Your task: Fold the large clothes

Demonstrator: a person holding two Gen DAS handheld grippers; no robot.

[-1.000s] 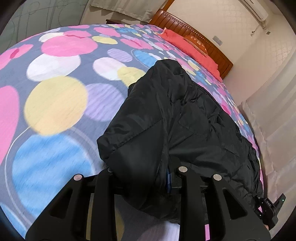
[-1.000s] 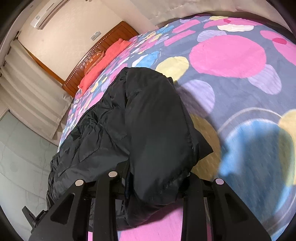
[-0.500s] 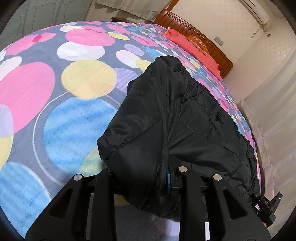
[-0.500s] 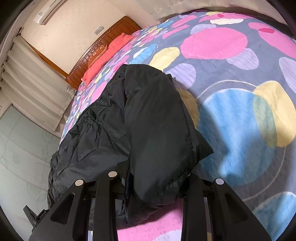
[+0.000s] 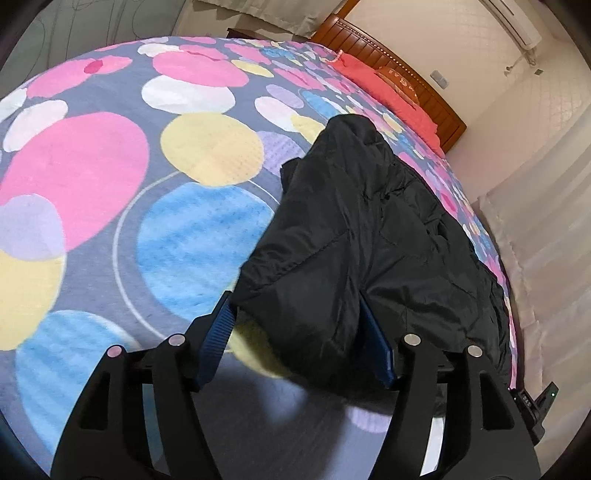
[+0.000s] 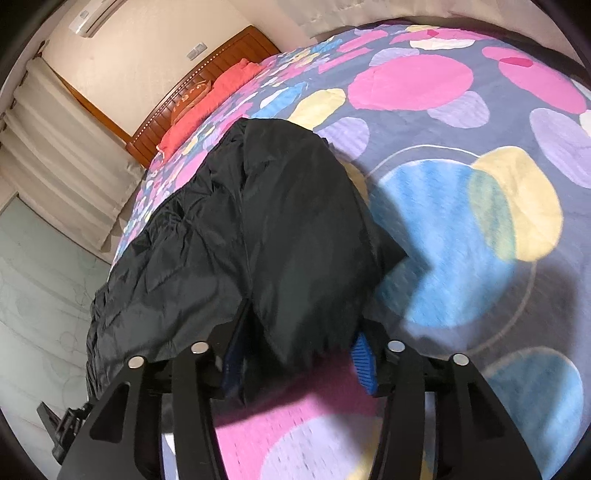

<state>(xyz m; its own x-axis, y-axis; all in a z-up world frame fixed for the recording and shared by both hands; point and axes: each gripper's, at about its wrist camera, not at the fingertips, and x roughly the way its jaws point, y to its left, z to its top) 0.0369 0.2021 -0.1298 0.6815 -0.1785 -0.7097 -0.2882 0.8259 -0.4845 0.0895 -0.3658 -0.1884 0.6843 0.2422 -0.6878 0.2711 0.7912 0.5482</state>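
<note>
Jacket (image 5: 354, 236) lies folded on the bed (image 5: 155, 184), headboard at one o'clock. Left tool (image 5: 295, 339) and right tool (image 6: 295, 354) have just been opening (fabric slack between them); withdraw straight back, without snagging.

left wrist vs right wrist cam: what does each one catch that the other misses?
Left wrist only: the left hand-held gripper, jaws just opened, black jacket edge lying loosely between its blue pads; the right hand-held gripper at the lower right edge.

Right wrist only: the right hand-held gripper, jaws also just opened around the jacket's hem; a pale tiled floor at left.

Both: the jacket on the polka-dot bedspread, red pillows, wooden headboard, air conditioner, curtains.
</note>
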